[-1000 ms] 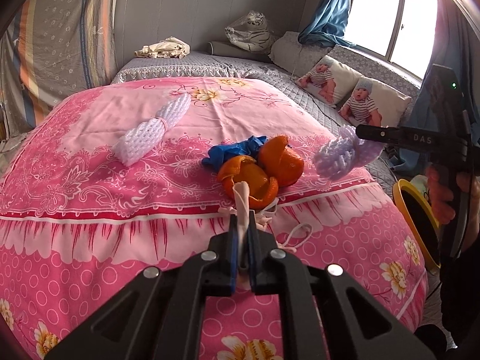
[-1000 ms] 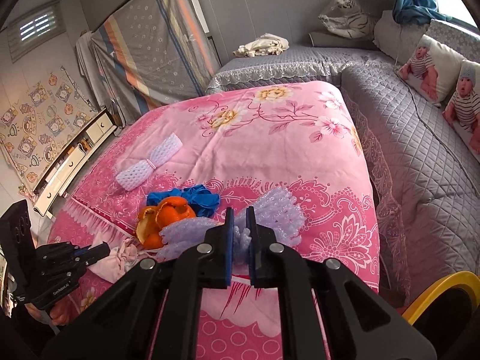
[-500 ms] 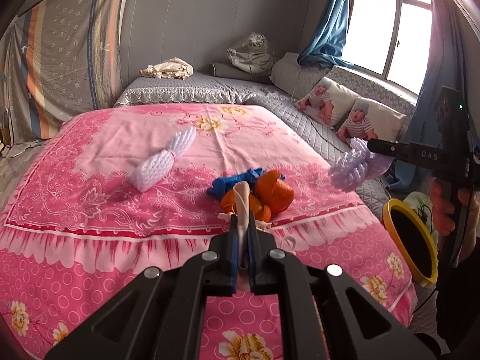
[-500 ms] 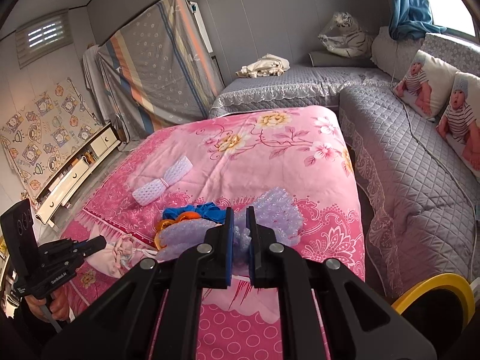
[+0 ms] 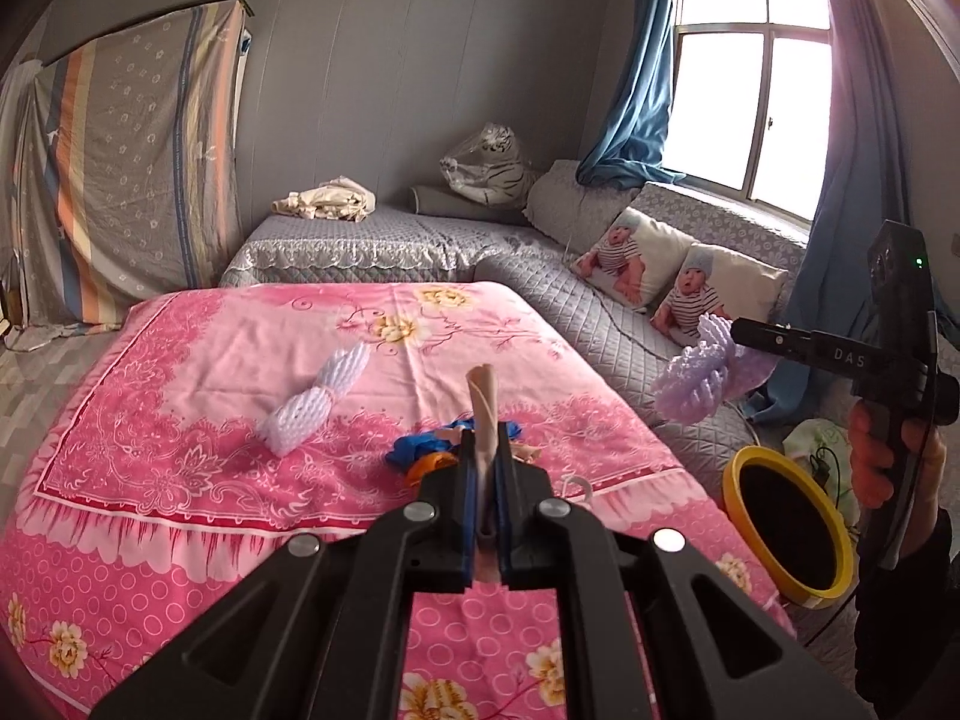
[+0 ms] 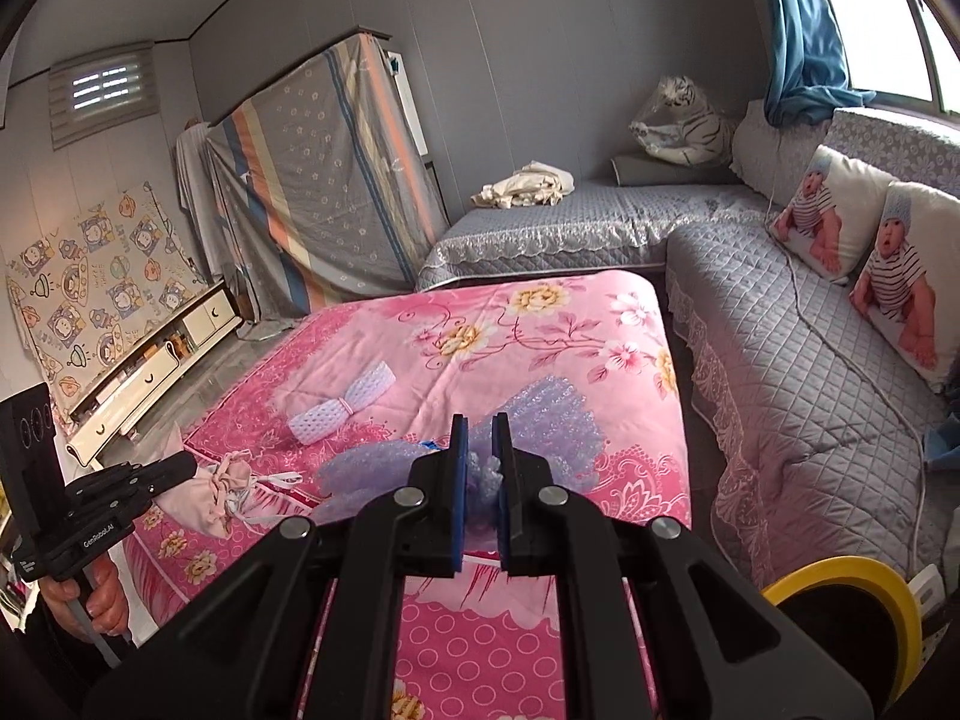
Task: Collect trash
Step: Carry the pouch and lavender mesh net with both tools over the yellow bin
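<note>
Both grippers carry trash above the pink bed (image 5: 252,354). The left gripper (image 5: 487,474) has its jaws clamped on a pink face mask (image 6: 207,495); the right gripper (image 6: 478,468) pinches lilac foam fruit netting (image 5: 696,381). Best to keep both clamped until directly over the yellow-rimmed bin (image 5: 786,525) beside the bed's right corner, then release.

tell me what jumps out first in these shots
The bright pink floral bedspread fills the middle of both views. Each gripper is shut on trash above it: the left gripper on a pale pink cloth pouch, the right gripper on a lilac foam fruit net. A yellow-rimmed black bin waits lower right.
</note>
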The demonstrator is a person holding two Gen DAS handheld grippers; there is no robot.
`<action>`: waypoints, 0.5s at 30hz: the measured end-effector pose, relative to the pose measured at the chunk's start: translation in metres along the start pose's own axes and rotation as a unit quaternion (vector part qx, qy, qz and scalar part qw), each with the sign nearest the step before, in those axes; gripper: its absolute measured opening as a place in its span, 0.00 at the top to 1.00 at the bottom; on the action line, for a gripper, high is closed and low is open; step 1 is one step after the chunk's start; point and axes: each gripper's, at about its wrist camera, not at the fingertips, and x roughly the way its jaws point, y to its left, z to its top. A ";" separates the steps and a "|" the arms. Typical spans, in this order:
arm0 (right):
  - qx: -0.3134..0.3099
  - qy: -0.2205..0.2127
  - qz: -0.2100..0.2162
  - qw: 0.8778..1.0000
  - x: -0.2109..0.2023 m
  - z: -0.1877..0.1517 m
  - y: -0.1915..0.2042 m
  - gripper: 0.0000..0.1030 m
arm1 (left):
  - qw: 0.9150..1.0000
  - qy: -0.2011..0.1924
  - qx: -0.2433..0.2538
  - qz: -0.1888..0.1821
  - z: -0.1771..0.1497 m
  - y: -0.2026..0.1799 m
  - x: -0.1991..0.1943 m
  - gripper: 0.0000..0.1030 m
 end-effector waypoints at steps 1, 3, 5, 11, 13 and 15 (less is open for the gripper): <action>0.001 -0.005 -0.004 1.000 -0.006 0.001 -0.002 0.93 | 1.000 -0.003 0.003 -0.003 0.001 -0.005 -0.002 0.96; 0.003 -0.012 -0.010 1.000 -0.015 0.002 -0.004 0.93 | 1.000 -0.008 0.006 -0.008 0.004 -0.012 -0.006 0.96; 0.004 -0.020 -0.015 1.000 -0.023 0.002 -0.008 0.93 | 1.000 -0.011 0.010 -0.014 0.007 -0.018 -0.008 0.96; 0.015 -0.040 -0.039 0.998 -0.049 0.003 -0.023 0.93 | 0.999 -0.021 0.025 -0.039 0.013 -0.044 -0.012 0.96; 0.018 -0.052 -0.053 0.997 -0.059 0.002 -0.028 0.93 | 0.998 -0.023 0.031 -0.048 0.016 -0.054 -0.011 0.96; 0.023 -0.063 -0.066 0.996 -0.071 0.001 -0.036 0.93 | 0.997 -0.025 0.036 -0.058 0.018 -0.064 -0.009 0.96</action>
